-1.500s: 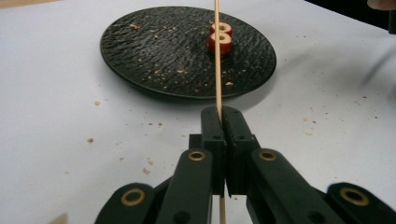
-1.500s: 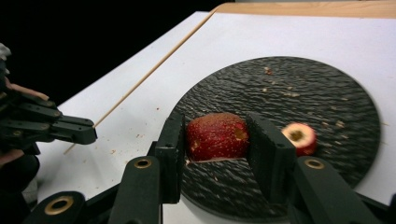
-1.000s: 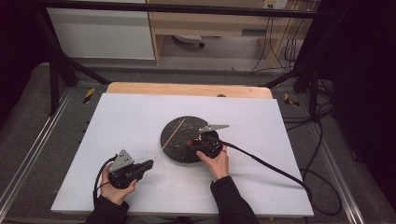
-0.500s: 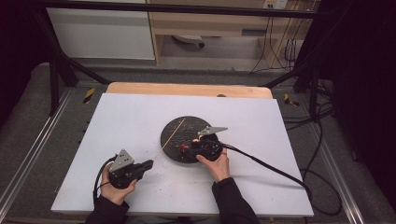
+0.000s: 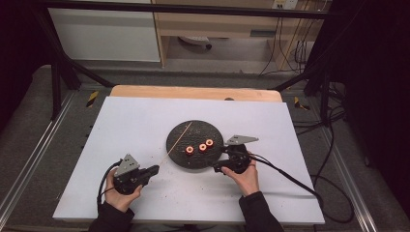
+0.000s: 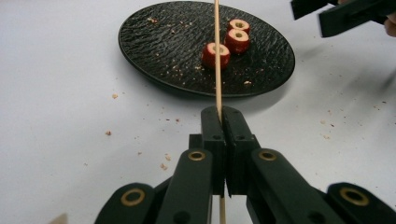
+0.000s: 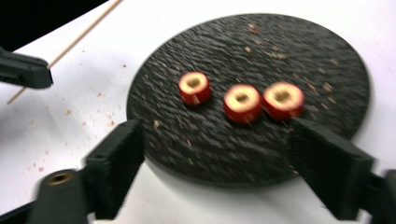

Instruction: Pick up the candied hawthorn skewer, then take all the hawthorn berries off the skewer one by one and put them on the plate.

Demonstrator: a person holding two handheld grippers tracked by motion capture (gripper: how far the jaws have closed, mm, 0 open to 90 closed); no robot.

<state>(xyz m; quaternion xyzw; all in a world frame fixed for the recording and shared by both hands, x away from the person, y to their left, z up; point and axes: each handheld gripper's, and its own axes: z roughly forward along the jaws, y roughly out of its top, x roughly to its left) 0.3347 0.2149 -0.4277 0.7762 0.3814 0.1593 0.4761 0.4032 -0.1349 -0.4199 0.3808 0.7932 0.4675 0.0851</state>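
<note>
The skewer point(image 6: 217, 60) is pinched in your left gripper point(image 6: 223, 122), whose jaws are shut tight on it; from there the stick runs out over the plate point(image 5: 180, 140) toward one o'clock, its far end above the plate's ten o'clock part. In the high view that gripper sits off the plate at about eight o'clock, held in your left hand point(image 5: 120, 195).

Three red rings point(image 7: 194, 87), each with a pale cored middle, lie in a short row on the plate, toward its five o'clock side in the high view. The two at the right of the right gripper view sit touching; the third lies just apart.

Your right gripper point(image 7: 212, 158) has just been opening: its jaws stand wide, nothing between the pads, at the plate's rim by four o'clock. Your right hand point(image 5: 244, 176) holds it there.

Crumbs dot the plate and the white table point(image 5: 290, 125) around it. No brand, label or writing can be read anywhere.
</note>
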